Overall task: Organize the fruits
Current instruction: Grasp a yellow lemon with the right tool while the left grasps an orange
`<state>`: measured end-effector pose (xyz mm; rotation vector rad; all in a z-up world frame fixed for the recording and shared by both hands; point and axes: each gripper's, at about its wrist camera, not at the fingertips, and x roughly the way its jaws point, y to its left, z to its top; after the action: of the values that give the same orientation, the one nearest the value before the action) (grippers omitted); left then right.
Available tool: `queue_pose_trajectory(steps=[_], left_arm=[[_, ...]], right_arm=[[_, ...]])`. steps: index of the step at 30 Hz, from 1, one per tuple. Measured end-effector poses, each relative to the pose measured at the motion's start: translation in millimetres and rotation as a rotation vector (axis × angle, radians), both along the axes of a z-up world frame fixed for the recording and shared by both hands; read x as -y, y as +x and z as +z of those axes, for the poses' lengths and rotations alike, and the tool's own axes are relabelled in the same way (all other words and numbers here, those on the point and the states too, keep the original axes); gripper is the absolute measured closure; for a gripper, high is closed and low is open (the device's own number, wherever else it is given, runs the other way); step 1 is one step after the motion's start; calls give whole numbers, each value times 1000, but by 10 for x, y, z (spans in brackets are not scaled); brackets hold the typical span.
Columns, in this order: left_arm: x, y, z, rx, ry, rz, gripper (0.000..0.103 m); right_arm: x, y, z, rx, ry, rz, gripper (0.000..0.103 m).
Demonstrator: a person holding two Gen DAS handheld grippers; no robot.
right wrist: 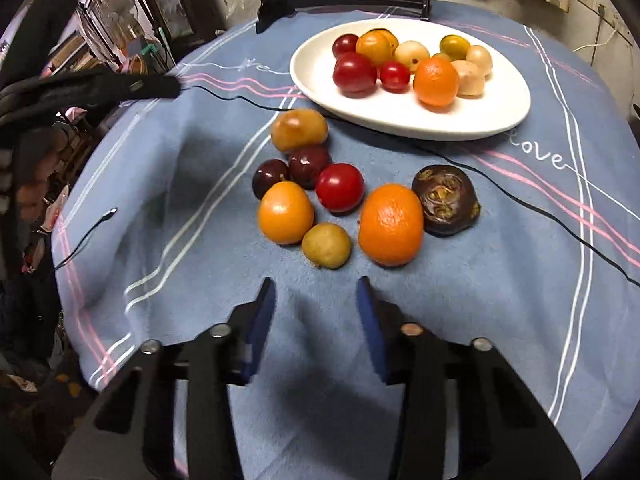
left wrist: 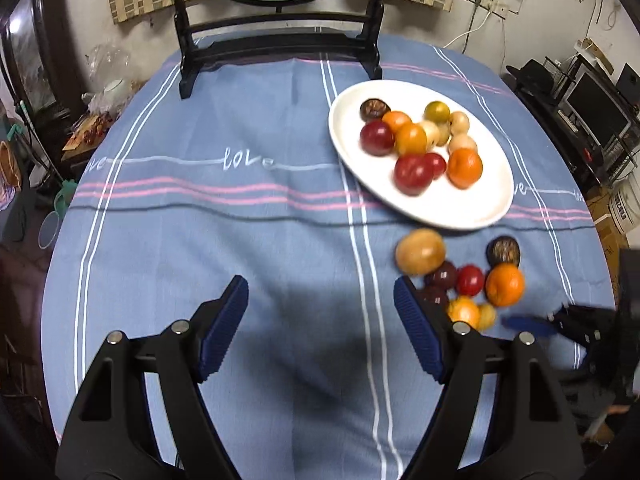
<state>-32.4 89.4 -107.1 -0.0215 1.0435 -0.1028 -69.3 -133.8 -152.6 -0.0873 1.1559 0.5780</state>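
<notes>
Fruits loose on the desk sit mid-frame in my right view: big orange (right wrist: 390,224), firm and round, best pinched across its middle; yellow fruit (right wrist: 326,245), small, likely to roll. Both lie just beyond my right tool (right wrist: 316,300), jaws apart, empty. Left tool (left wrist: 320,300) gapes wide, empty.

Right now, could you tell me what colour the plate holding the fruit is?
The plate is plain white, clearest in the right wrist view.
</notes>
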Motion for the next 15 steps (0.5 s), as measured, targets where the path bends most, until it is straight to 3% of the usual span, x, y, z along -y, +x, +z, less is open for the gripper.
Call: queue_pose_trajectory(steps=[9, 15], left_arm=[[58, -231, -121, -50, -41, -20, 25], [481, -267, -187, -93, -111, -126, 25]], right_arm=[[-245, 166, -162, 29, -61, 66, 74], [31, 69, 93, 32, -1, 30, 74]])
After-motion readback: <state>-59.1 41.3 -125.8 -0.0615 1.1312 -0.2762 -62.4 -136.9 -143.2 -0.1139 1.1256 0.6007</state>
